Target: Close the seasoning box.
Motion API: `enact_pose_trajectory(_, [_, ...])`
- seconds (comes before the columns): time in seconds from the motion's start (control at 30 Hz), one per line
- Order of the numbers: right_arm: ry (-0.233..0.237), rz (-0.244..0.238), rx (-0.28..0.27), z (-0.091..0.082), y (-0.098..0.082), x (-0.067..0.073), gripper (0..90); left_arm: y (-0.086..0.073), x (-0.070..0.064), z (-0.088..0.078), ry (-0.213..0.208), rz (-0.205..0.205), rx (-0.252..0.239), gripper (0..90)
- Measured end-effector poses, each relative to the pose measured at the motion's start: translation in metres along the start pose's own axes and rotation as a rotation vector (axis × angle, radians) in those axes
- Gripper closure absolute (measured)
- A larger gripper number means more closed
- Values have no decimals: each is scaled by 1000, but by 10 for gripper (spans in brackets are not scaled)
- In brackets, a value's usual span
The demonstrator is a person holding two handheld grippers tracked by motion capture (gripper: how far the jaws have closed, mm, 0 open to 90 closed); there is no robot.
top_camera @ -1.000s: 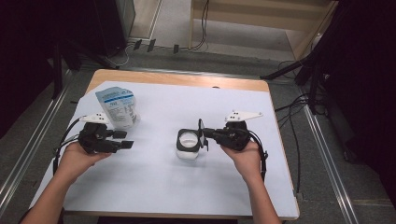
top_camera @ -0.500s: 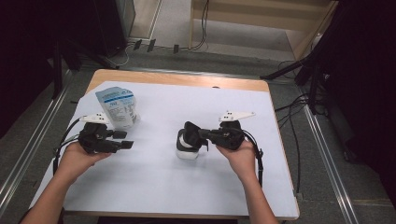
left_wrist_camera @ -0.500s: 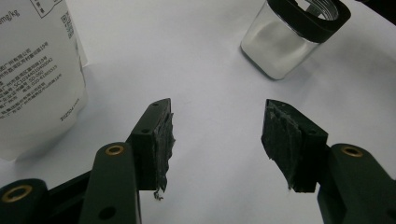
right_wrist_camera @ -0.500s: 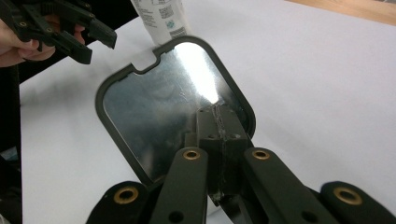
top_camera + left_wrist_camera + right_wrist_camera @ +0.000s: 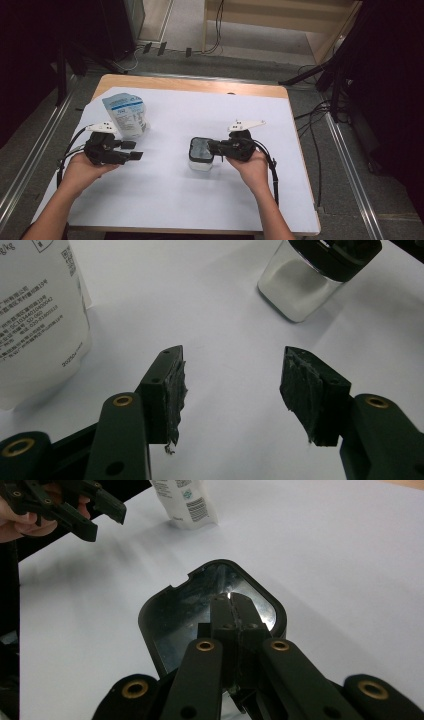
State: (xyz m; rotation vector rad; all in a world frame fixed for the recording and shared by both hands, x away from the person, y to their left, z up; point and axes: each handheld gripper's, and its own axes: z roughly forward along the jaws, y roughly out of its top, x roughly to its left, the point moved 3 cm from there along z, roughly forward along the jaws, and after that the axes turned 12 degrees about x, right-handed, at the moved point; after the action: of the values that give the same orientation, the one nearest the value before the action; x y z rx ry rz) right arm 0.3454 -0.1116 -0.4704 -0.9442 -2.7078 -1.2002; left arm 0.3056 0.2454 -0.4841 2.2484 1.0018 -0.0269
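The right gripper (image 5: 235,602), jaws pressed together, is hovering over the black-lidded glass jar (image 5: 201,152) at table centre. The left gripper (image 5: 232,377), spread, is idling at nine o'clock.

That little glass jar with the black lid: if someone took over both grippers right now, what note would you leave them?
Right gripper: jaws shut together, tips resting over the jar's black lid; whether they grip anything I cannot tell.
Left gripper: open, nothing between its jaws, hovering over the white table cover.
Jar: upright mid-table, white powder inside, lid on.
White pouch: standing at the far left, untouched.
Done: right gripper brought to the lid.
Left: probably working the lid and handling the pouch; the left gripper has yet to engage anything.
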Motion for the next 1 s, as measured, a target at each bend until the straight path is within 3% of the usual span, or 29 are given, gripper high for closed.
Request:
enact_pose_trajectory(0.23, [-11, -18, -38, -12, 0, -2, 717, 0, -1, 1, -5, 3, -2, 441])
enact_pose_trajectory(0.37, [-47, -39, -47, -20, -2, -6, 620, 1, -4, 0, -16, 11, -10, 440])
enact_pose_trajectory(0.67, [-99, -36, -73, -34, -10, -14, 581, 2, -5, 3, -22, 23, -7, 439])
enact_pose_trajectory(1.0, [-152, 4, -97, -50, -28, -26, 553, 4, -4, 4, -24, 23, -9, 435])
